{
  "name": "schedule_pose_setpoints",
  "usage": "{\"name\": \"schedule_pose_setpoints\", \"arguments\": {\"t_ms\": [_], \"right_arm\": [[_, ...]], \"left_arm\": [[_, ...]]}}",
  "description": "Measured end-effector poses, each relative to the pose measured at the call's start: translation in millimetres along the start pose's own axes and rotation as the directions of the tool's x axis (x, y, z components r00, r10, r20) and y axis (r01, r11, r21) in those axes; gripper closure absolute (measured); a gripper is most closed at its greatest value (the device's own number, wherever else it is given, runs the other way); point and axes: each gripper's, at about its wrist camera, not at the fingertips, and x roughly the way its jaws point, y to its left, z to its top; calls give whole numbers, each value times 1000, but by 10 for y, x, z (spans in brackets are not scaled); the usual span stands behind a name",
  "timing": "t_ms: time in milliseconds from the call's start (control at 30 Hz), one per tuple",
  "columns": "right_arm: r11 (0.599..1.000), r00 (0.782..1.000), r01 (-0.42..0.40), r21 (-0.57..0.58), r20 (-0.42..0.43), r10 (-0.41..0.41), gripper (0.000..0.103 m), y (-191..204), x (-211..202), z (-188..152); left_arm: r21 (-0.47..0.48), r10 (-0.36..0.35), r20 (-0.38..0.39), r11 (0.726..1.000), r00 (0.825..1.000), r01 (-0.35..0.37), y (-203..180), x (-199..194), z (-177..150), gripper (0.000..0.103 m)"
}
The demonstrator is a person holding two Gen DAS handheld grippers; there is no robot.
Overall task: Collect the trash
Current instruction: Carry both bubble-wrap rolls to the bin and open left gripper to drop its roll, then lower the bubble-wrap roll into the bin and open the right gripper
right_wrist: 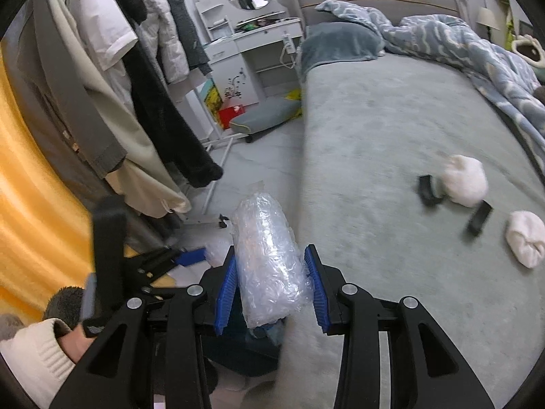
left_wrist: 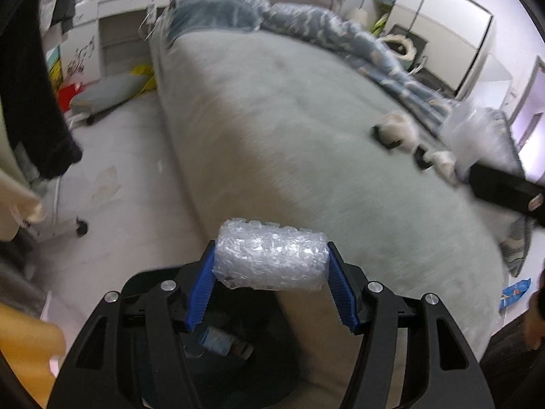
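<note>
In the left wrist view my left gripper (left_wrist: 271, 252) is shut on a roll of bubble wrap (left_wrist: 272, 262), held crosswise between the blue pads. Under it sits a dark trash bin (left_wrist: 146, 286) with a bottle (left_wrist: 218, 341) inside. In the right wrist view my right gripper (right_wrist: 271, 254) is shut on a long bundle of clear plastic wrap (right_wrist: 265, 238), which points away from me. The bin (right_wrist: 238, 351) lies below it too. Two white wads (right_wrist: 465, 184) (right_wrist: 524, 242) and two small black pieces (right_wrist: 429, 187) lie on the grey bed (right_wrist: 374, 136).
A clothes rack with hanging coats (right_wrist: 136, 85) stands left of the bed, beside a yellow curtain (right_wrist: 34, 187). A grey cushion on wheels (right_wrist: 265, 116) sits on the floor by a white desk (right_wrist: 245, 54). A blue wrapper (left_wrist: 516, 291) lies right of the bed.
</note>
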Motion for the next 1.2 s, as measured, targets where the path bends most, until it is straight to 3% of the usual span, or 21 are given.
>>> {"name": "schedule_pose_setpoints", "arguments": {"t_ms": [300,467,600,867,1067,1200], "right_arm": [[999,999,-35,-32,-33,34,63,263,251,75],[998,997,-47,-45,-57,45,63,364,376,96],[997,993,-50,-52,-114,44,63,425,532,68],[998,977,-44,-54,-209,32,63,490,813,-10],[997,966,-43,-58,-258,26,63,513,985,-79],[997,957,-39,-67,-289,18,63,539,1128,-125]], "left_arm": [[-91,60,-159,993,986,-75,519,230,-275,39],[-64,109,-264,989,958,-130,642,383,-459,39],[-68,94,-336,990,937,-123,725,458,-594,39],[-90,75,-395,989,916,-119,883,443,-714,33],[-83,90,-380,988,921,-131,960,323,-722,20],[-80,96,-372,988,923,-135,986,249,-704,20]]}}
